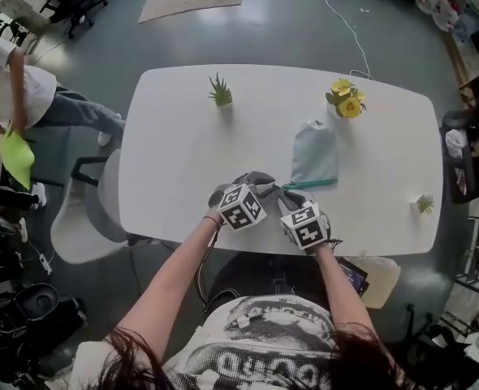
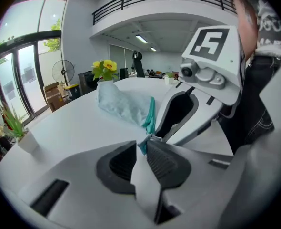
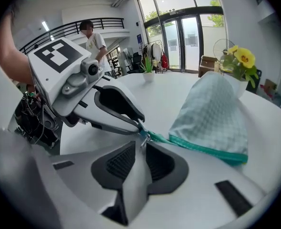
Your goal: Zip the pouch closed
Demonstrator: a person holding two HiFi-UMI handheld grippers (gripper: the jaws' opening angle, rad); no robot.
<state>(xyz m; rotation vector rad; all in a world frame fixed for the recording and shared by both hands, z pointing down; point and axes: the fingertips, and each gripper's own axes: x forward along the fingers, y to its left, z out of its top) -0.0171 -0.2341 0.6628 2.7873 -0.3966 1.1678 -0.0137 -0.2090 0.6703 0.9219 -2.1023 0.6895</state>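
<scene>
A pale green checked pouch (image 1: 314, 153) lies on the white table (image 1: 174, 136), with its teal zipper edge (image 1: 308, 184) toward me. The same pouch (image 2: 124, 105) (image 3: 214, 116) appears in both gripper views. Just left of that edge, my left gripper (image 1: 260, 187) (image 2: 141, 146) is shut on the teal zipper tape end (image 2: 143, 145). Beside it, my right gripper (image 1: 286, 195) (image 3: 141, 142) is closed at its tips on the small metal zipper pull (image 3: 142, 136). The two grippers nearly touch at the pouch's left corner.
A small green plant (image 1: 220, 92) stands at the table's far left and a pot of yellow flowers (image 1: 347, 98) just behind the pouch. Another tiny plant (image 1: 425, 204) sits near the right edge. A chair (image 1: 89, 210) is at the left, where a person (image 1: 12, 80) stands.
</scene>
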